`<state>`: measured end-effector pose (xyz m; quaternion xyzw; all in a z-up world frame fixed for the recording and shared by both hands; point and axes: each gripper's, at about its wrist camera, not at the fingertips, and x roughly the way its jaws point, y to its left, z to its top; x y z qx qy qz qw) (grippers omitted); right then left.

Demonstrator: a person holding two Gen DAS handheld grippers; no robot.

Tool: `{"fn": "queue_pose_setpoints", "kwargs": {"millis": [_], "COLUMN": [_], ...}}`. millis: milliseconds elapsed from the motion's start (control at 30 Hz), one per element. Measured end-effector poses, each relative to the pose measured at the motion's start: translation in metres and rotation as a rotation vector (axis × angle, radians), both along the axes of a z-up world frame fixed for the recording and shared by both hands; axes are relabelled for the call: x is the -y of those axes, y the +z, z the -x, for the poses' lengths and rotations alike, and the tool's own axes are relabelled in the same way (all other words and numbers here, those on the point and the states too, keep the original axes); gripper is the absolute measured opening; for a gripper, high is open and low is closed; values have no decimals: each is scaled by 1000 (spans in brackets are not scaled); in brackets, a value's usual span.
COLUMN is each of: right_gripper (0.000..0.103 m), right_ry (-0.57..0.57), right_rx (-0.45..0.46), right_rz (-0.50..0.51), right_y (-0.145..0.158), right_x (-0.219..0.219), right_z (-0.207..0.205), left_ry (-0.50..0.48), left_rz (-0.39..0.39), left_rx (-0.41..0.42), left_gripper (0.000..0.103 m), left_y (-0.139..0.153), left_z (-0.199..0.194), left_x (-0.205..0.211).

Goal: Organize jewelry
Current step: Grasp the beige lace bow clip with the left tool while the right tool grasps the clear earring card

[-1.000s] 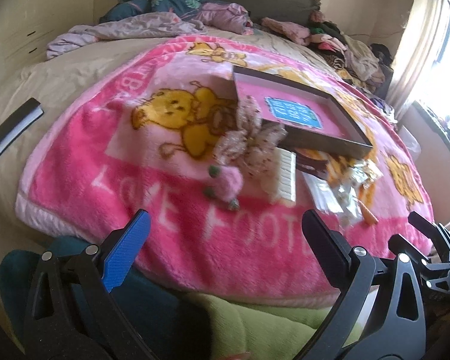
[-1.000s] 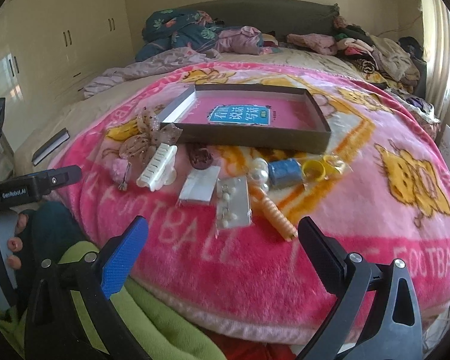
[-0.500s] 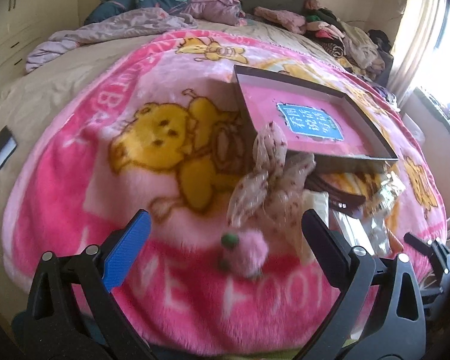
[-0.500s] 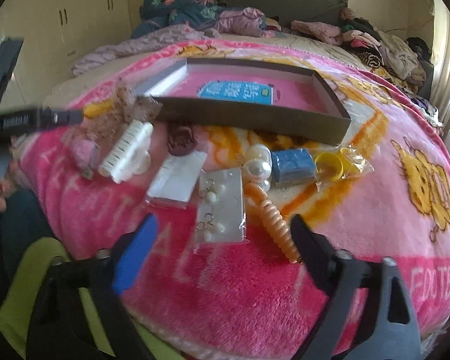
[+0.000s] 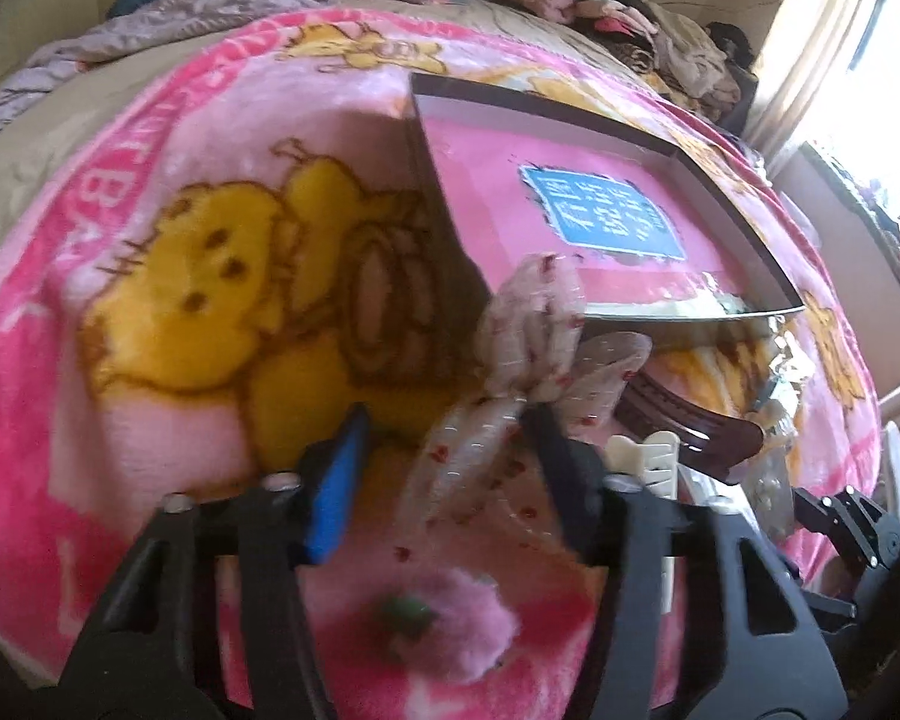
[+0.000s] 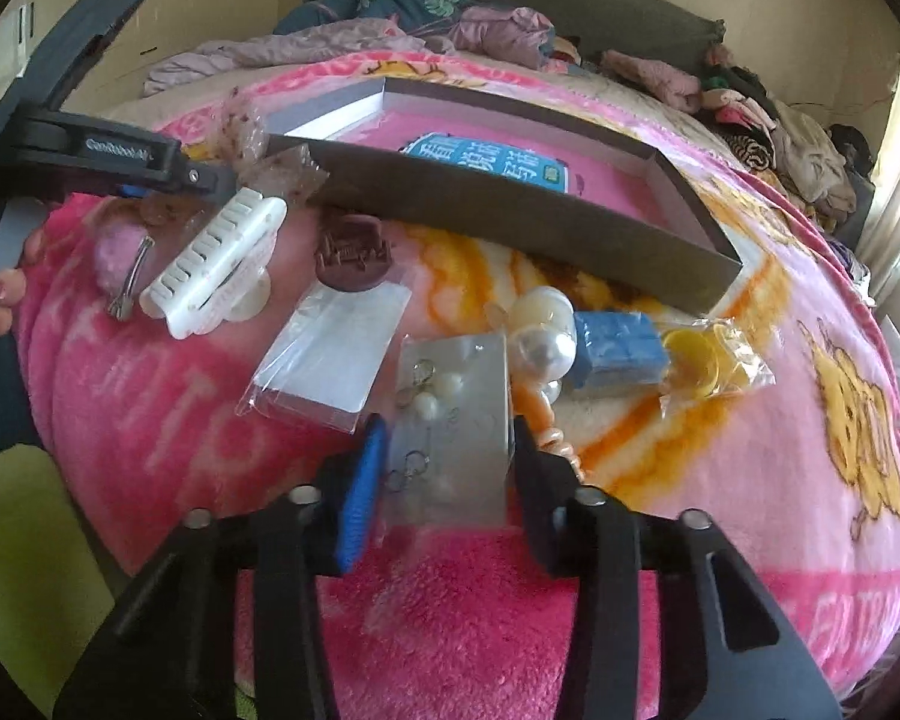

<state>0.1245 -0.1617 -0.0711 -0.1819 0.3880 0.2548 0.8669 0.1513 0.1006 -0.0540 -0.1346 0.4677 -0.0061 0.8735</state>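
Note:
A shallow dark box with a pink floor (image 5: 570, 192) (image 6: 510, 204) lies on the pink blanket. My left gripper (image 5: 444, 426) has its jaws partly closed around a sheer dotted fabric bow (image 5: 534, 348) beside the box's near corner. My right gripper (image 6: 450, 450) has its jaws partly closed on either side of a clear card of pearl earrings (image 6: 450, 414). Around it lie a white hair claw (image 6: 216, 258), a brown clip (image 6: 351, 258), a clear packet (image 6: 330, 354), large pearls (image 6: 540, 330), a blue block (image 6: 615, 348) and a yellow ring in a bag (image 6: 702, 360).
A pink pom-pom hair clip (image 5: 450, 618) lies under my left gripper. An orange coil tie (image 6: 546, 414) lies beside the earring card. Clothes are piled at the head of the bed (image 6: 402, 6). The left gripper's body (image 6: 90, 144) reaches in from the left in the right wrist view.
Both grippers have moved forward and down onto the blanket and their jaws have narrowed. The left one now flanks the bow, the right one the earring card.

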Motion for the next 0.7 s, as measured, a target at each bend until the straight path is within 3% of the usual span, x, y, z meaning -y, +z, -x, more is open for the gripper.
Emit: {"fn": "queue_pose_setpoints", "kwargs": {"millis": [67, 167, 700], "right_gripper": [36, 35, 35], "right_ry": [5, -3, -109], "right_rx": [4, -16, -24], "right_rz": [-16, -64, -194], "right_y": [2, 9, 38], "right_x": [5, 16, 79], "right_z": [-1, -4, -11], "left_ry": [-24, -37, -57], "left_rz": [11, -6, 5], "left_rx": [8, 20, 114], "left_gripper": [15, 7, 5], "left_y": [2, 8, 60], "left_z": [0, 4, 10], "left_x": [3, 8, 24]}}
